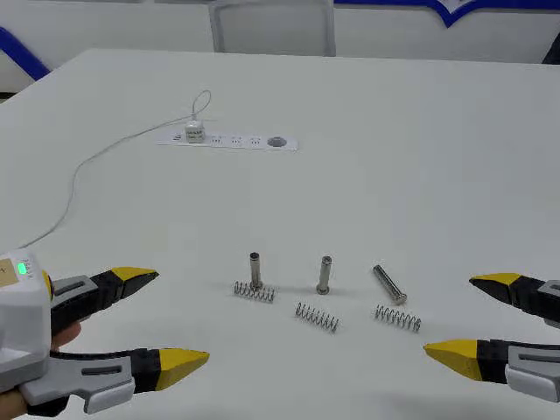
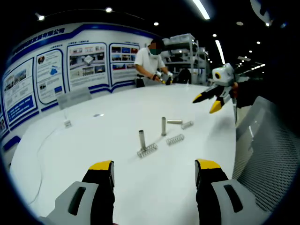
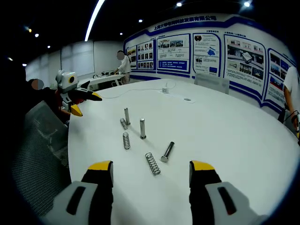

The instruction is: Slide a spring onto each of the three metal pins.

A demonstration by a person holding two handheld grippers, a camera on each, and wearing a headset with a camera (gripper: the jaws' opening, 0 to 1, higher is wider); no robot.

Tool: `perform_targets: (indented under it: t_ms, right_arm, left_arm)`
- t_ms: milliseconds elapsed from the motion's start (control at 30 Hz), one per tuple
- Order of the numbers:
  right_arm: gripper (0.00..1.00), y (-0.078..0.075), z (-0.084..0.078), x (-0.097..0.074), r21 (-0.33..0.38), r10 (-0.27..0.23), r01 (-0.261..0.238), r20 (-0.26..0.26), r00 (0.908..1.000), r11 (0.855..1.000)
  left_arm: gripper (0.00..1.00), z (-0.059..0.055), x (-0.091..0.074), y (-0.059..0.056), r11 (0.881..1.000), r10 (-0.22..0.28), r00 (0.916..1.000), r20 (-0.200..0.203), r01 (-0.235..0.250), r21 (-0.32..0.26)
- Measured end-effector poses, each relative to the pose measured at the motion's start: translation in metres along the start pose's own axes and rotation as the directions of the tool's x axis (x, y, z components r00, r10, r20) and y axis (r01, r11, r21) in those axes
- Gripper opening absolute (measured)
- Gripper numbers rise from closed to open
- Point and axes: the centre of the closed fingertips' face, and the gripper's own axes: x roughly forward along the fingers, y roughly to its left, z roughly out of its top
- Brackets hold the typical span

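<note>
No spring was on a pin yet, so by my guess the job had not started. All three were left to do.

The three metal pins sat in a row near the front of the white table [image 1: 411, 131]. The left pin [image 1: 255, 269] stood up straight, and so did the middle pin [image 1: 325, 274]. The right pin [image 1: 388, 284] lay flat on its side. I think it would need standing up, or holding, before a spring could go on.

Each pin had a spring lying flat close by, on the side nearer the person. The left spring [image 1: 254, 292] lay right at the foot of its pin. It was so close that I could not tell if they touched. The middle spring [image 1: 316, 317] lay just in front of its pin with a small gap between. The right spring [image 1: 397, 318] lay just beside the fallen pin.

The left tongs [image 1: 179, 317] were spread wide with nothing between the yellow tips. They hung over the table, off to the left of the row. The right tongs [image 1: 449, 316] were spread wide too, and empty, off to the right. Neither touched a pin or a spring.

Farther back on the table lay a white power strip [image 1: 227, 140] with a thin cord [image 1: 87, 166] running off to the left – well apart from the work.
</note>
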Motion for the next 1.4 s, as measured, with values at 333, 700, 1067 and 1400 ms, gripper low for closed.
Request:
perform_targets:
  t_ms: [333, 700, 1067, 1400]
  right_arm:
    - [0.61, -0.004, 0.0, 0.0, 0.028, -0.017, 0.018, -0.016, 0.9997, 0.999]
    - [0.55, -0.012, 0.01, 0.006, 0.043, -0.044, 0.046, -0.039, 0.9982, 0.998]
    - [0.39, -0.023, 0.016, 0.026, 0.019, -0.081, 0.085, -0.13, 0.9881, 0.996]
    - [0.28, -0.033, 0.019, 0.056, 0.016, -0.095, 0.1, -0.213, 0.9724, 0.995]
  left_arm:
    - [0.71, 0.0, 0.0, 0.0, 1.0, 0.0, 1.0, 0.003, 0.0, -0.005]
    - [0.71, -0.003, 0.002, -0.001, 1.0, -0.01, 0.9999, 0.011, 0.01, -0.014]
    - [0.71, -0.006, 0.005, -0.002, 1.0, -0.021, 0.9997, 0.015, 0.022, -0.02]
    - [0.71, -0.009, 0.005, -0.002, 0.999, -0.021, 0.9997, 0.014, 0.021, -0.026]
